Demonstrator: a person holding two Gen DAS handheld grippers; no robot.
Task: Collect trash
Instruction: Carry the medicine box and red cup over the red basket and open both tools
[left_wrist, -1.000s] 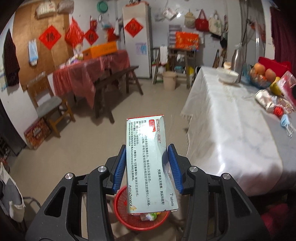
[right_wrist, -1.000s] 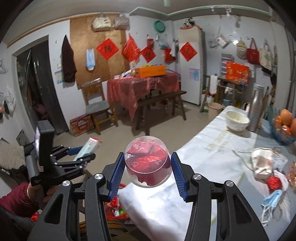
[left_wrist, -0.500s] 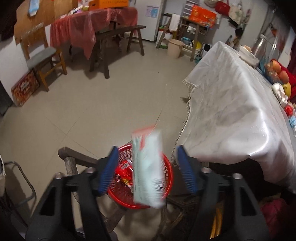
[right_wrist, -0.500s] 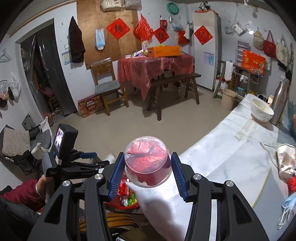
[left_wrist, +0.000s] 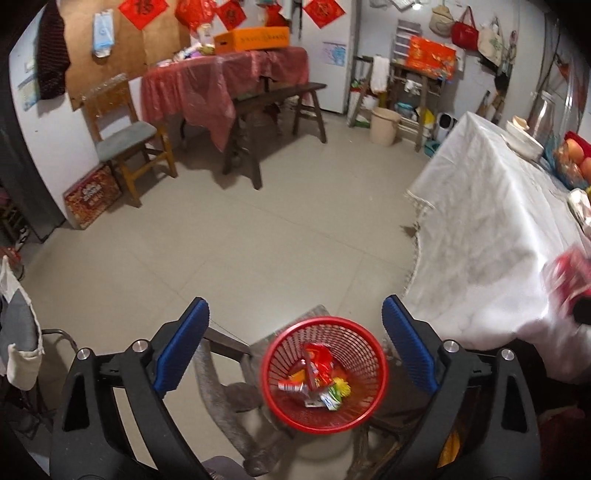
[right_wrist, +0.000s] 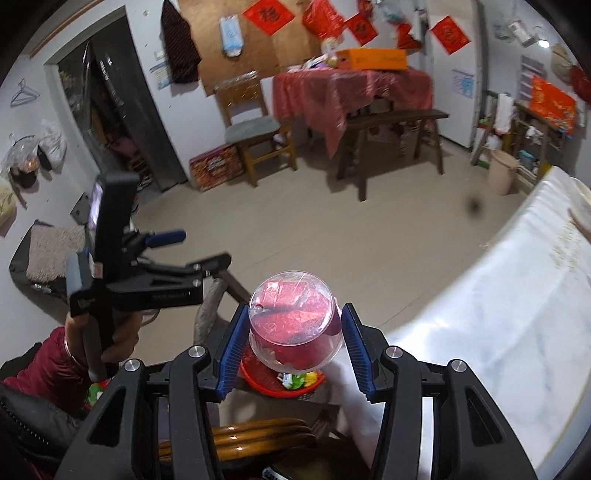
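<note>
Left hand-held gripper (left_wrist: 295, 343) opening, empty; box gone into red basket (left_wrist: 324, 373). Right hand-held gripper (right_wrist: 293, 345) still pinching cup (right_wrist: 294, 326).

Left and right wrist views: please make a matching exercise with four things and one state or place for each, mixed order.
Things:
1. left gripper
2. right gripper
3. red basket
4. white tablecloth

States:
a. contains wrappers
b. covers the table
c. jaws opening, nothing between
d. clamped on a clear plastic cup

Pairs: 1-c, 2-d, 3-a, 4-b
</note>
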